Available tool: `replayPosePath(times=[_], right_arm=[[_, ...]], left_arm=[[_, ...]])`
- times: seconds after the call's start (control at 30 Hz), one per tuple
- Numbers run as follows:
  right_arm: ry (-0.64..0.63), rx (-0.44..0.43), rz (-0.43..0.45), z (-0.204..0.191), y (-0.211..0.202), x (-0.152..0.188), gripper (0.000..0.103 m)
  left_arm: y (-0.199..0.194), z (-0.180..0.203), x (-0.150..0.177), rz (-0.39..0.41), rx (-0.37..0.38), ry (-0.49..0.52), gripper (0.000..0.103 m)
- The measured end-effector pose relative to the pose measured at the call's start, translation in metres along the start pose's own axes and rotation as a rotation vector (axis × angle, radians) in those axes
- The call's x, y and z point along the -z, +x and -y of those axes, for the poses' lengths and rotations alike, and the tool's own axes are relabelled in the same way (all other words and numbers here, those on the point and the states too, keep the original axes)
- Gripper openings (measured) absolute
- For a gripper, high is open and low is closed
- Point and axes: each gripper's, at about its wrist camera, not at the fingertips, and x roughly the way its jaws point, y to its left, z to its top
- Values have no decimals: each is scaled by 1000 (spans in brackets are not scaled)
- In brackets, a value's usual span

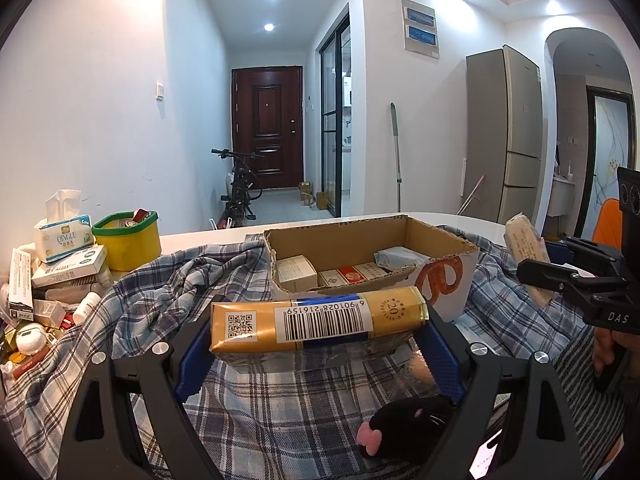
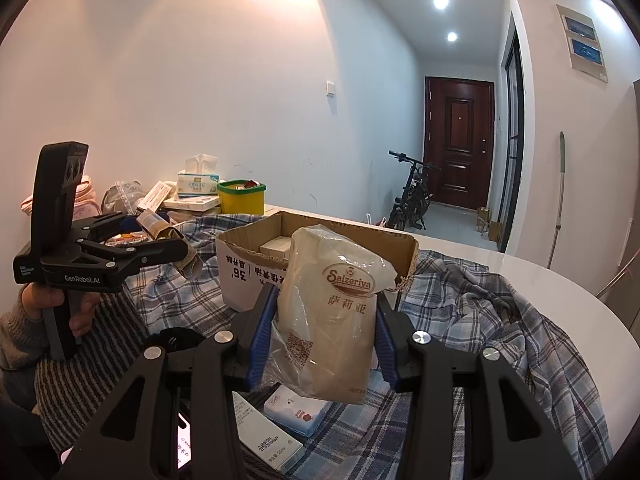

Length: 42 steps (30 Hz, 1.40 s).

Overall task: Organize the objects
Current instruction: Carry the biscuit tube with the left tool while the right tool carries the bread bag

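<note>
White table (image 2: 560,280), draped in a plaid cloth (image 1: 280,408), curved away on my right with bare room along its rim, while a cluttered pile (image 1: 52,280) crowded the left edge. My left gripper (image 1: 320,344) pinched a gold carton (image 1: 320,320) just before the cardboard box (image 1: 400,276), its underside hidden. My right gripper (image 2: 324,340) squeezed a Saizeriya packet (image 2: 332,320) upright near that box, blocking much of the inside.

Left gripper (image 1: 320,344) clamps gold carton (image 1: 320,320); cardboard box (image 1: 360,256) behind, on plaid cloth (image 1: 280,408); right gripper (image 1: 536,270) grips a packet (image 1: 524,240).
</note>
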Motion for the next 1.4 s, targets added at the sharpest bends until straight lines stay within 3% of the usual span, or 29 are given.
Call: replayPosePath(times=[1.07,1.17,1.4], right_arm=[[-7,7,-37,-2,9,0,44],[-2,8,-37,-1,9,-2,44],[-26,9,-7,-5,5,-16,44]], left_arm=[[3,1,1,-23,-14,16,91],[2,4,-2,-22,-49,24,91],[-7,22,-19,-12,-33,71,91]])
